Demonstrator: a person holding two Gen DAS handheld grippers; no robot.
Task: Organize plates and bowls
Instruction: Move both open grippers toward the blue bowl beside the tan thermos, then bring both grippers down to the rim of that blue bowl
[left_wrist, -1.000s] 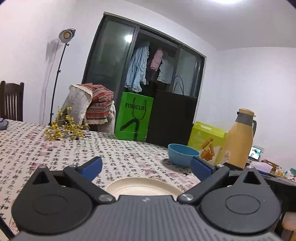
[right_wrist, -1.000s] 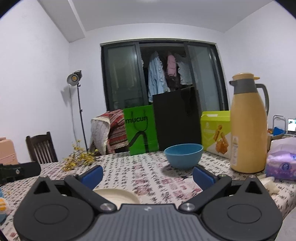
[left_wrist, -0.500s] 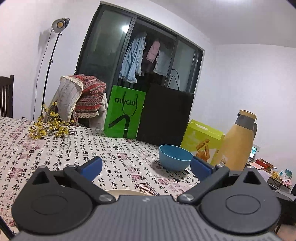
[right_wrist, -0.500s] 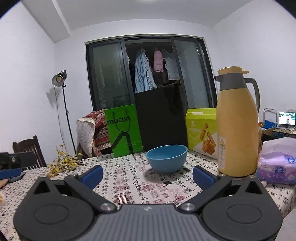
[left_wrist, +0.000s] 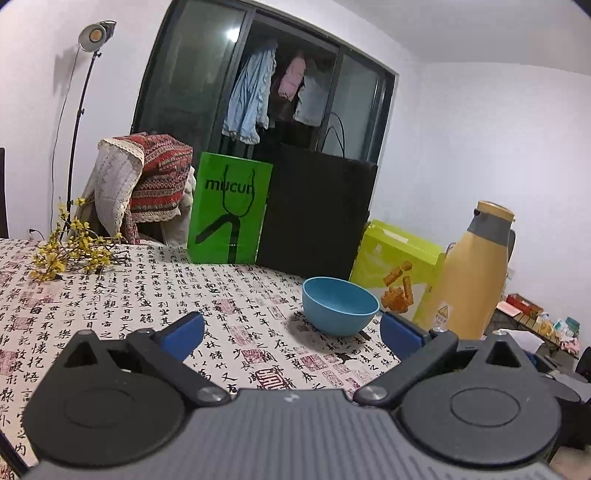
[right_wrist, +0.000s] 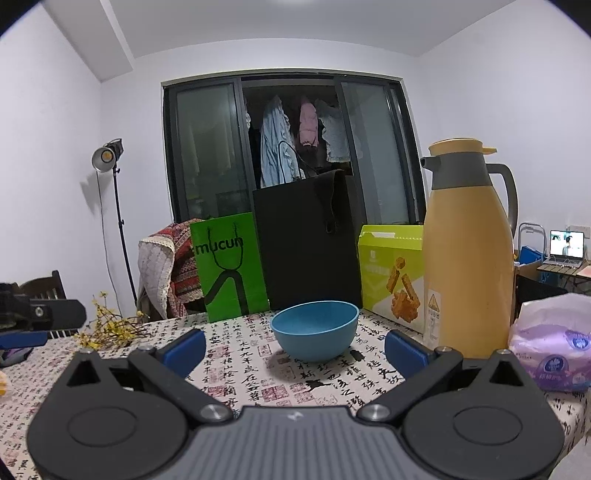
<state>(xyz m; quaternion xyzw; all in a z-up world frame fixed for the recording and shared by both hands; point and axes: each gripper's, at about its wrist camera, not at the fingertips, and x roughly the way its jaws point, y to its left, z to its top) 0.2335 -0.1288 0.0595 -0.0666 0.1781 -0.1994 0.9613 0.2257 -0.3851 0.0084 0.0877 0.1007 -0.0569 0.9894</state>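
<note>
Across the whole near ground, a table under a white cloth printed with black calligraphy and red seals (right_wrist: 258, 373). At the far edge, a tall matte black paper bag (right_wrist: 306, 243), with a bright green paper bag marked "mucun" (right_wrist: 229, 269) touching its left side. To the right, a tall mustard-yellow thermos jug with a grey collar and handle (right_wrist: 469, 251), upright, just in front of a lime-green snack box printed with biscuit sticks (right_wrist: 391, 273). Farther left, beyond the table, a chair draped in a red patterned blanket with a cream lace throw (left_wrist: 144, 184) and a lamp on a thin black stand (left_wrist: 92, 37). At the far right edge of the table, a soft lilac pack of tissues (right_wrist: 550, 343), beside the jug. On the left, a loose spray of yellow blossom twigs (left_wrist: 70, 251) lying flat on the cloth.

Near the middle of the table, well forward of the bags and just left of the snack box, a round blue plastic bowl (right_wrist: 314, 330), upright and empty, also plain in the left wrist view (left_wrist: 340, 306).

Closest of all, the right gripper (right_wrist: 295, 349), blue-padded fingers (right_wrist: 184, 350) spread wide with nothing between them, bowl framed in the gap but apart from both pads. Likewise the left gripper (left_wrist: 291, 334), fingers (left_wrist: 183, 334) wide apart and empty, bowl ahead and slightly right, untouched.
</note>
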